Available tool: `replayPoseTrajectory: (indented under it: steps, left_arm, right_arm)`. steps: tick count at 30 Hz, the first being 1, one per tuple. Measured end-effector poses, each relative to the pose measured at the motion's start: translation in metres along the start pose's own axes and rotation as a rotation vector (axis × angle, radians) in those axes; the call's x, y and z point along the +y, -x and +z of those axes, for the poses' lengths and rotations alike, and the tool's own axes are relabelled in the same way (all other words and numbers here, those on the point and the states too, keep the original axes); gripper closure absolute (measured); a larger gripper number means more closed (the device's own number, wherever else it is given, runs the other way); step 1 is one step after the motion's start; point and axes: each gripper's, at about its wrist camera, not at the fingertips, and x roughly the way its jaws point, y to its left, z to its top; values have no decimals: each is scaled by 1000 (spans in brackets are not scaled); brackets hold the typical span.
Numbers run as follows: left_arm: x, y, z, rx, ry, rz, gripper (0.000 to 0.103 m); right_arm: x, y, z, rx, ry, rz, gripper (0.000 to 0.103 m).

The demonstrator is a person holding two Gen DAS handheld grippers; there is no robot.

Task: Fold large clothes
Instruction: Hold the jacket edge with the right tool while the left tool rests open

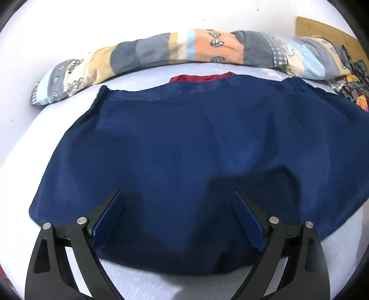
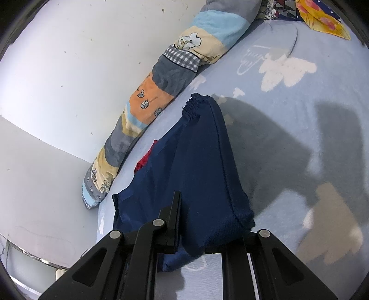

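Note:
A large navy blue garment (image 1: 196,138) lies spread on the bed, with a strip of red lining (image 1: 200,78) showing at its far edge. My left gripper (image 1: 177,191) hovers open over its near part, nothing between the fingers. In the right wrist view a fold of the navy garment (image 2: 207,161) with a gathered elastic cuff (image 2: 191,106) is lifted off the sheet. My right gripper (image 2: 184,203) is shut on that fold, and the cloth drapes over and hides its right finger. The red lining (image 2: 144,161) peeks out on the left.
A rolled patchwork quilt (image 1: 161,50) (image 2: 161,76) runs along the white wall behind the garment. The pale blue sheet (image 2: 288,115) with white prints lies to the right. Colourful patterned cloth (image 1: 352,85) (image 2: 322,20) and a brown board (image 1: 322,30) sit at the far right.

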Motion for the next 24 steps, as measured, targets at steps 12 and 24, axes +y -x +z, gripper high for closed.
replayPoseTrajectory:
  steps: [12, 24]
  left_arm:
    - [52, 46, 6, 16, 50, -45, 8]
    - [13, 4, 3, 15, -6, -79, 8]
  right_arm:
    - [3, 4, 1, -5, 14, 4, 90]
    - [-1, -7, 2, -7, -41, -22, 62]
